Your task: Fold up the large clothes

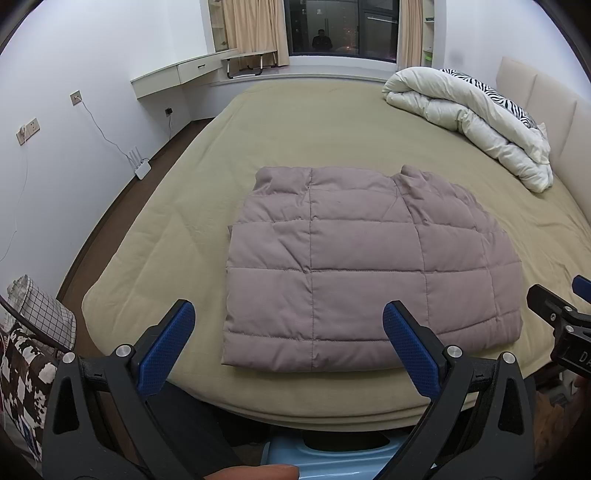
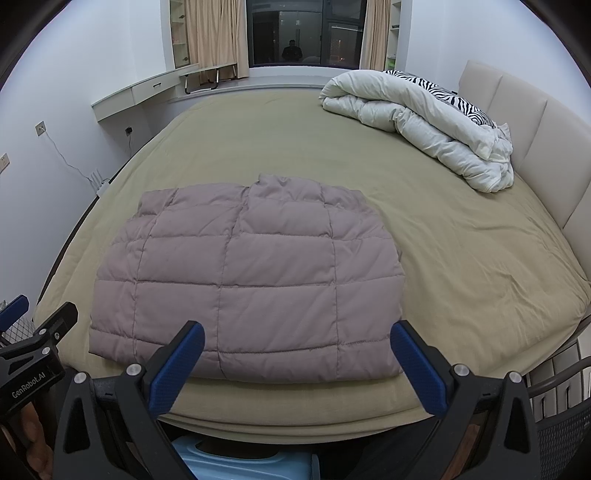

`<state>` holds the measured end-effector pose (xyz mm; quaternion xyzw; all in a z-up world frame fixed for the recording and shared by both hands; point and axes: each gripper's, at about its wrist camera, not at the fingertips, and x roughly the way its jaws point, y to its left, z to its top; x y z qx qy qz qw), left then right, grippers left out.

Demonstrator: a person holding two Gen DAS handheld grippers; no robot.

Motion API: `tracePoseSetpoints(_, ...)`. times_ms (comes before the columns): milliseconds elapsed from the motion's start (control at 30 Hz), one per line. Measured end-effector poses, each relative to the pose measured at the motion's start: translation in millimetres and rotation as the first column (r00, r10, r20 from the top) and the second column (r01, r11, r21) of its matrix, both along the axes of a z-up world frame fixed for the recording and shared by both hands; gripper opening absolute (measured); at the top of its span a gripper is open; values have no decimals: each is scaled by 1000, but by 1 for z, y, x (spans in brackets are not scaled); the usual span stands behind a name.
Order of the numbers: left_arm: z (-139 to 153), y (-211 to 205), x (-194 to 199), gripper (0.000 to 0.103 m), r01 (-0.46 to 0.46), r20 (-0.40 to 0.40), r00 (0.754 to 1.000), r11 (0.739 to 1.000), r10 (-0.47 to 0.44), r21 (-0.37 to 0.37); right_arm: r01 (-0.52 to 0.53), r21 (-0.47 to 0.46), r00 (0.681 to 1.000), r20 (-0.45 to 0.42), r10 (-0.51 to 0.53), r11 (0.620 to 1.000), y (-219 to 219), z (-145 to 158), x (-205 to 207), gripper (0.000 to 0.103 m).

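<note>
Left wrist view: left gripper [image 1: 288,314] has both blue-padded fingers [image 1: 166,347] spread wide, nothing between them, hovering off the near edge of the bed [image 1: 177,206]. Below it, a light blue plastic object [image 1: 332,458], partly hidden, can't tell what it is. Right gripper [image 2: 297,334] in the right wrist view: same state, fingers apart and empty, held over the bed's near edge. Each tool also shows at the edge of the other's frame.

Quilted jacket [image 1: 362,266], dusty mauve, lies folded into a compact rectangle on the olive-tan bedspread, close to the near edge, flat, touching neither gripper. Far end of the bundle is slightly uneven with a puffy ridge; the near end is a clean fold.

Left of the bed in the left wrist view: a checked fabric item [image 1: 40,310] and a brown-white patterned one, near the floor. Further along the left wall: a white router [image 1: 140,166] on the floor with a cable up to a wall socket.

Far right corner of the bed: rolled white duvet [image 1: 472,122] with a zebra-print pillow [image 1: 491,96] behind it, against the padded headboard [image 1: 546,96]. Far wall: a dark window [image 1: 340,26] with beige curtains, and a wall-mounted desk [image 1: 177,74] at its left.
</note>
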<state>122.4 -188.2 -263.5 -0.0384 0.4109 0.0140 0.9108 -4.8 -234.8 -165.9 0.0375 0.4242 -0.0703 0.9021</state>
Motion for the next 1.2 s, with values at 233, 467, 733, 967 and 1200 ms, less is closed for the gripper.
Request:
tracePoseSetpoints(233, 0, 0, 0, 103, 1, -2, 1000, 1000, -1, 1, -2, 0, 1000, -2, 2, 1000, 0, -1, 0, 103)
tracePoseSetpoints(467, 0, -2, 0, 103, 6, -5, 1000, 1000, -6, 2, -6, 0, 1000, -6, 6, 1000, -4, -4, -1, 103)
tracePoseSetpoints(733, -1, -2, -1, 103, 13, -10, 1000, 1000, -13, 0, -9, 5, 1000, -13, 10, 1000, -7, -6, -1, 103)
tracePoseSetpoints(967, -2, -1, -2, 103, 20, -9, 1000, 1000, -20, -2, -10, 6, 1000, -14, 10, 1000, -7, -6, -2, 103)
tracePoseSetpoints(1200, 0, -2, -5, 103, 25, 11, 1000, 1000, -25, 10, -9, 6, 1000, -17, 9, 1000, -6, -7, -2, 103)
